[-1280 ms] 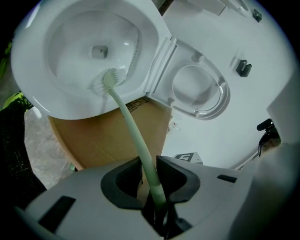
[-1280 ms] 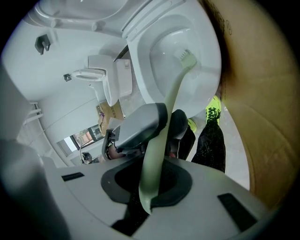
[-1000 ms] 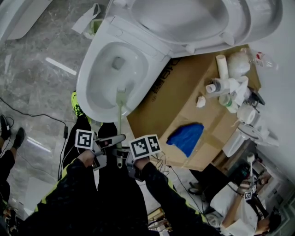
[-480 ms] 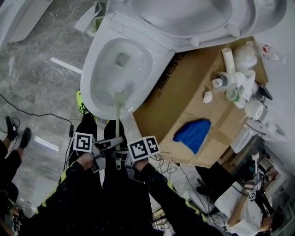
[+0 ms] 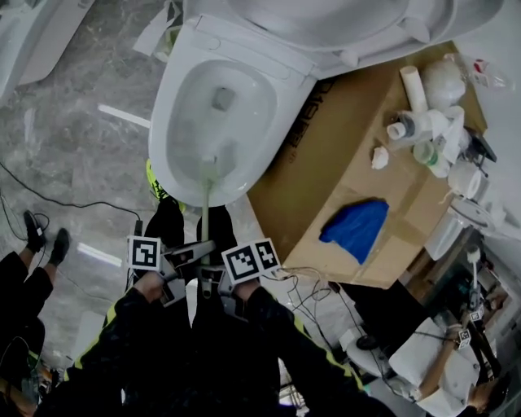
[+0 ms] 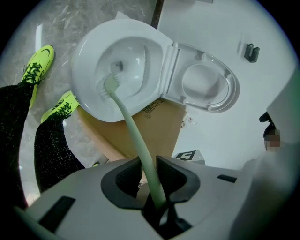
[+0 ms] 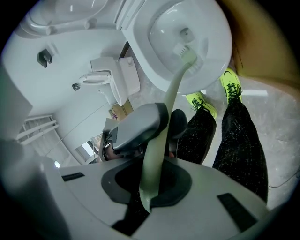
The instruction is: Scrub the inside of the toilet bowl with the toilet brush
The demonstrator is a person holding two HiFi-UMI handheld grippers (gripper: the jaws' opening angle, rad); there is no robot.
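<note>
The white toilet bowl (image 5: 183,122) stands open, its seat and lid (image 5: 326,24) raised. A pale green toilet brush (image 5: 205,204) reaches into it, and the brush head (image 5: 212,168) rests against the near inner wall. My left gripper (image 5: 198,249) and right gripper (image 5: 218,281) are both shut on the handle, the left one higher up. In the left gripper view the handle (image 6: 136,140) runs out between the jaws of the left gripper (image 6: 151,177) to the brush head (image 6: 111,82). In the right gripper view the right gripper (image 7: 152,180) clamps the handle's end.
A cardboard box (image 5: 342,155) stands right beside the toilet, with a blue cloth (image 5: 356,228) and several bottles (image 5: 427,130) on it. My legs and yellow-green shoes (image 6: 40,63) are at the bowl's front. A cable (image 5: 65,199) crosses the marble floor. Another person sits at the lower right (image 5: 440,366).
The view has drifted, so the toilet and box sit slightly lower and further right in the picture. The brush head stays on the bowl's near inner wall, and both grippers keep their hold.
</note>
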